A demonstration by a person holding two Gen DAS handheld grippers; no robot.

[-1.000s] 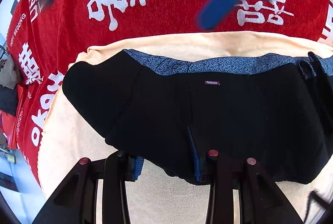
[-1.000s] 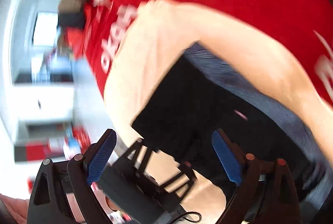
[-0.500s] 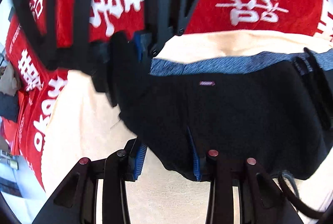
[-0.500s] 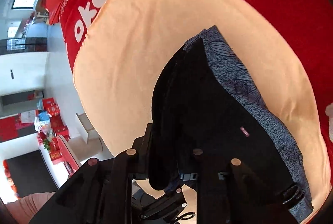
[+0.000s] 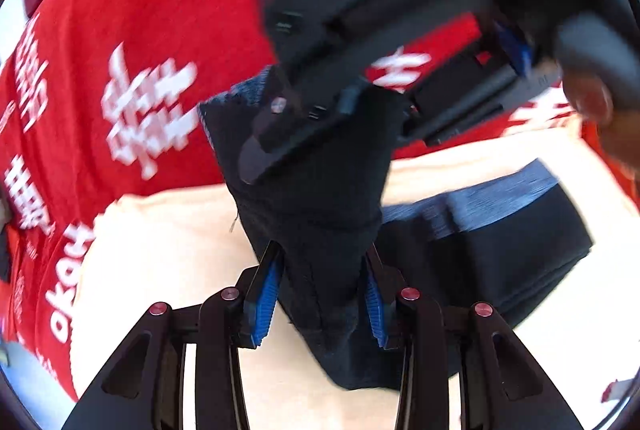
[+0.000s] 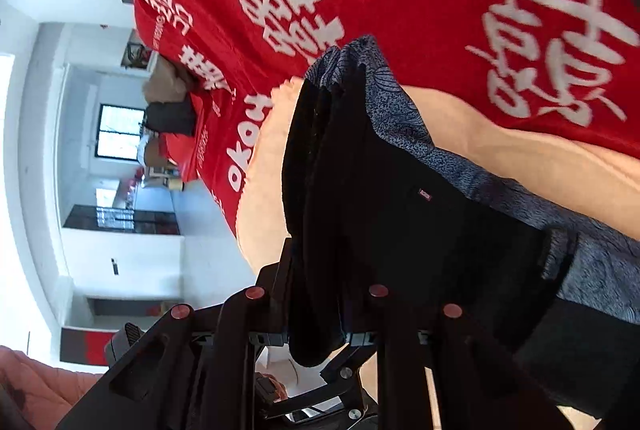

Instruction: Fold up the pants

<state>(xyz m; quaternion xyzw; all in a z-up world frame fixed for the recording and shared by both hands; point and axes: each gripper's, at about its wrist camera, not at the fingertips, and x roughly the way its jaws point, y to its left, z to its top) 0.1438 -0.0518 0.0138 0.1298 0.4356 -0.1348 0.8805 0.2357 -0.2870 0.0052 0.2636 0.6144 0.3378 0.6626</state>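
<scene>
Left view only: right hand-held gripper [image 5: 400,78] lifting pants [image 5: 320,198].

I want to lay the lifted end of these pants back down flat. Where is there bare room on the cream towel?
Bare cream towel lies left of the pants, up to the red cloth. A strip runs behind the waistband. Crowded: the centre, where the left gripper and right gripper clamp fabric, and the folded stack at right.

Our left tongs [image 5: 322,294] are closed on a lifted fold of the pants [image 5: 320,214], blue pads pressing both sides. Our right tongs [image 6: 320,314] pinch a fold too (blurred in the left wrist view), held above and across the left.
</scene>
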